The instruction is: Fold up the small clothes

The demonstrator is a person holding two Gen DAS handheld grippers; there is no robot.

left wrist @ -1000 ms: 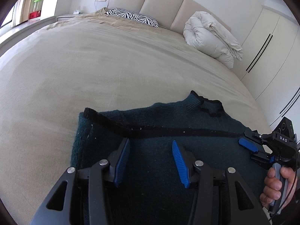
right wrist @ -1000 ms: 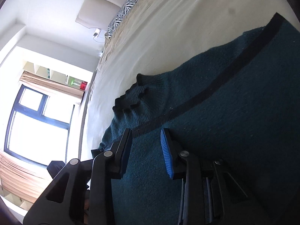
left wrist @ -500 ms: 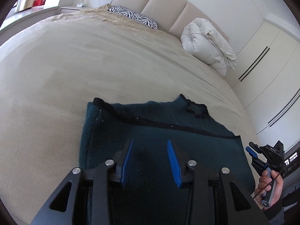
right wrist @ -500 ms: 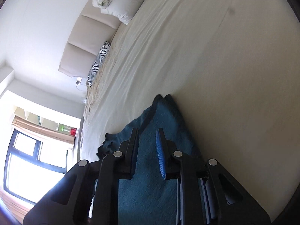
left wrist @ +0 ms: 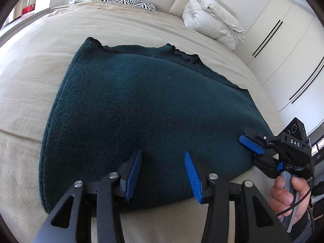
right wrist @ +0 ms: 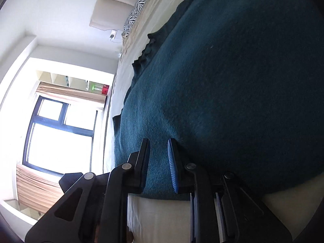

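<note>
A dark teal knitted sweater [left wrist: 151, 101] lies folded on the beige bed [left wrist: 121, 24], its ruffled collar at the far edge. My left gripper [left wrist: 162, 152] hovers over the sweater's near edge. Its jaws are opening, with the blue pads apart and no cloth pinched between them. My right gripper [left wrist: 250, 151] sits at the sweater's near right corner, held by a hand [left wrist: 289, 192]. In the right wrist view the sweater [right wrist: 232, 81] fills the frame. There the right gripper [right wrist: 158, 141] shows a narrow gap between its pads, with the cloth lying behind them, not gripped.
A rolled white duvet [left wrist: 212, 26] and a zebra pillow [left wrist: 129, 1] lie by the padded headboard. White wardrobe doors [left wrist: 283, 40] stand to the right of the bed. A bright window [right wrist: 60, 133] is at the far side. Bare sheet surrounds the sweater.
The sweater's top layer has been folded over, so the black hem band that crossed its middle no longer shows. The right gripper swung away and came back to the sweater's corner, narrower than before.
</note>
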